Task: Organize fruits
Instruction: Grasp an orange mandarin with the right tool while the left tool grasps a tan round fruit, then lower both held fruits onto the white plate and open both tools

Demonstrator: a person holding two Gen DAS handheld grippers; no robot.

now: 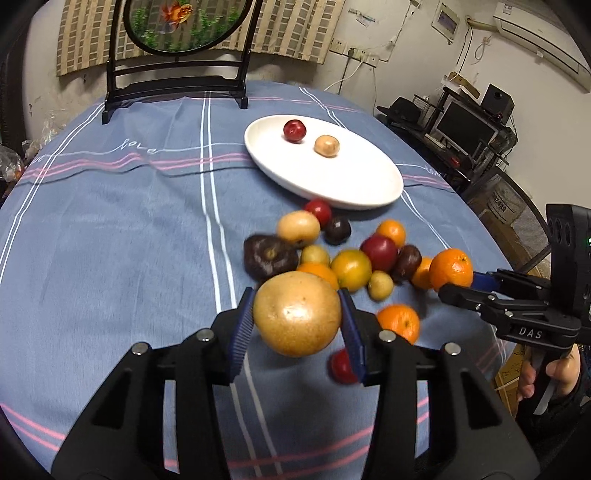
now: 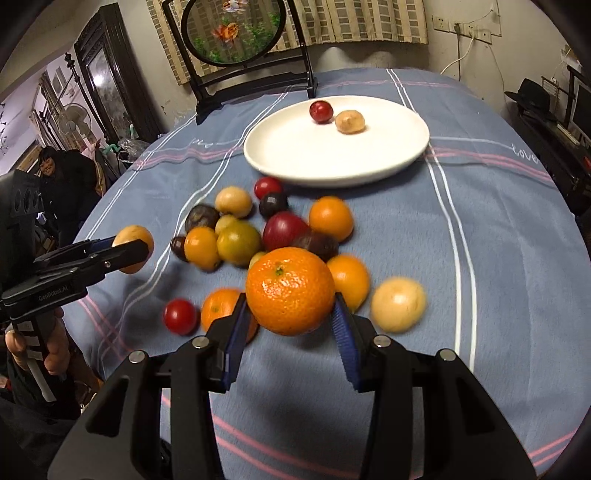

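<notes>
My left gripper (image 1: 297, 314) is shut on a tan round fruit (image 1: 297, 314), held just above the blue cloth; in the right wrist view this same gripper (image 2: 135, 251) shows at the left edge with that tan fruit (image 2: 127, 234). My right gripper (image 2: 290, 306) is shut on an orange mandarin (image 2: 290, 290); from the left wrist it appears at the right (image 1: 456, 280) with the mandarin (image 1: 450, 269). A heap of mixed fruits (image 2: 258, 236) lies below both. Beyond it the white plate (image 2: 295, 155) holds a red fruit (image 2: 320, 110) and a tan fruit (image 2: 349, 122).
A dark wooden stand with a round goldfish panel (image 2: 236, 33) sits at the table's far edge. A person (image 2: 55, 173) sits beyond the table's left side. Loose fruits lie near the grippers: a red one (image 2: 180, 315), a tan one (image 2: 398, 304). Shelves with electronics (image 1: 461, 125) stand on the right.
</notes>
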